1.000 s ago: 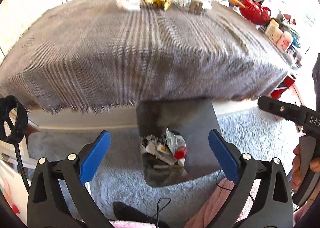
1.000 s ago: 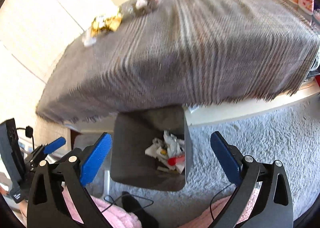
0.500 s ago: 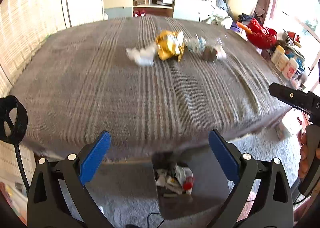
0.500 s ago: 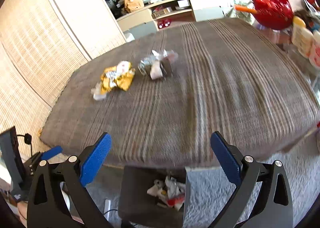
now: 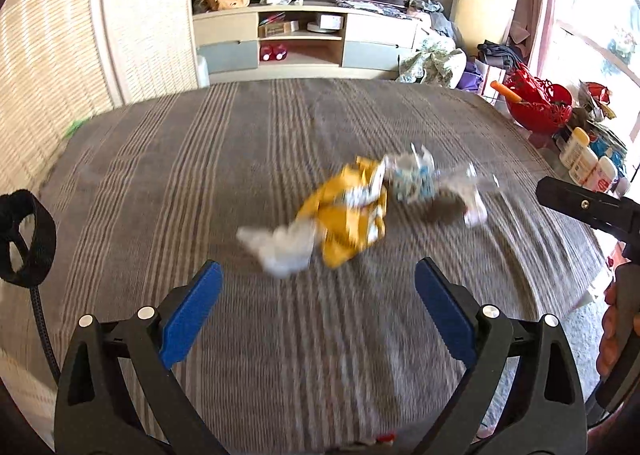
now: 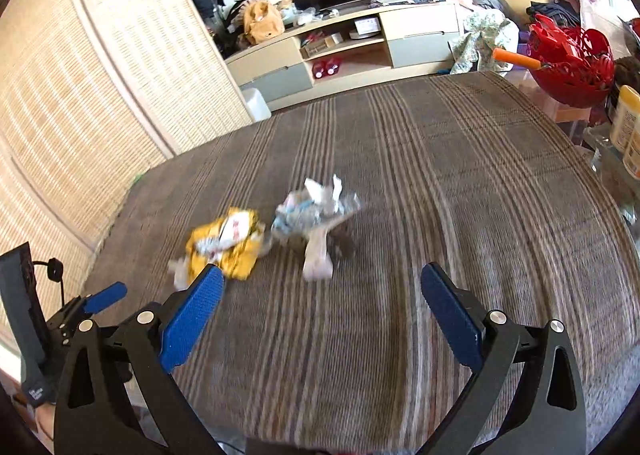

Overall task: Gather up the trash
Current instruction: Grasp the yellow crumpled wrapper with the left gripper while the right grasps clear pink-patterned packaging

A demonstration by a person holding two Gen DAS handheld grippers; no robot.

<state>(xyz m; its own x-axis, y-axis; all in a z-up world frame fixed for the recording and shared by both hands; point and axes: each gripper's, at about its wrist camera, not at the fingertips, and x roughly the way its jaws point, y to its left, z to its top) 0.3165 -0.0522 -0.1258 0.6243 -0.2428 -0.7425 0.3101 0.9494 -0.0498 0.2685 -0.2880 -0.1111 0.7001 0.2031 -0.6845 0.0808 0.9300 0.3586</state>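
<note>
Left wrist view showed us holding both the left gripper and right gripper spread and empty, short of the yellow wrapper mid-table, presumably readying a grab.

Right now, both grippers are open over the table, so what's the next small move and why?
Probably ease the left gripper forward onto the white crumpled paper: it lies nearest, just ahead of the open jaws, beside the yellow wrapper.
</note>
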